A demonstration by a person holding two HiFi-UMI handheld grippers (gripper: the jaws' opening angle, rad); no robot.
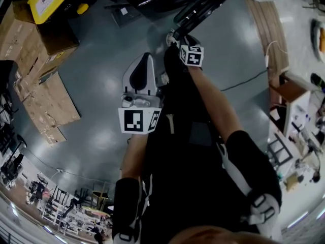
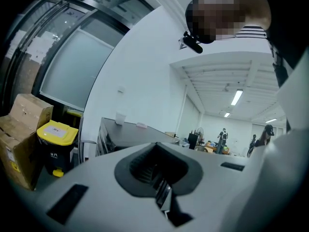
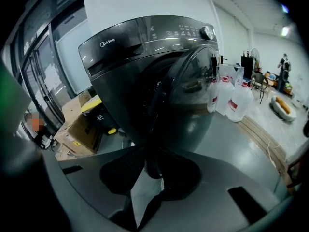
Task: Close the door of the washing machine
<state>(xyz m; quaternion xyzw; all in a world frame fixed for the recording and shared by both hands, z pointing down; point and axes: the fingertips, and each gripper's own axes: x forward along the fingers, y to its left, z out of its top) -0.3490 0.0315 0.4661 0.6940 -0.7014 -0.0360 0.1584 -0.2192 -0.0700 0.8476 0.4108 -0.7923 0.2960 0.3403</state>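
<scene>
Charcoal and glossy in the right gripper view: counting one washing machine (image 3: 140, 47) there, with one round glass door (image 3: 190, 95) hanging open, swung out from the front and not yet shut. Finding the door's dark rim running down to the right gripper (image 3: 148, 170) and sitting between its two jaws. Reading those jaws as parted, with a wedge of pale floor (image 3: 145, 197) showing between the pads (image 3: 120, 170) lower down, and not managing to tell whether either pad is pressing on the rim.

Counting two grippers in all, each carrying one marker cube: left cube (image 1: 138, 120), right cube (image 1: 192, 55). Counting also one yellow-lidded bin (image 2: 57, 133), two stacked cardboard boxes (image 2: 21, 134) just beside it, and two clear red-labelled bottles (image 3: 240, 103) standing on the floor past the machine.

Looking down in the head view — stretching the right arm well forward toward the machine at the top of the frame and tilting its gripper steeply down. Holding the left gripper (image 2: 157, 170) nearer the body and roughly level, aiming it at a white wall (image 2: 145, 71) and a grey desk (image 2: 140, 132) rather than at the machine. Reading the left jaws as brought together, with nothing between them.
</scene>
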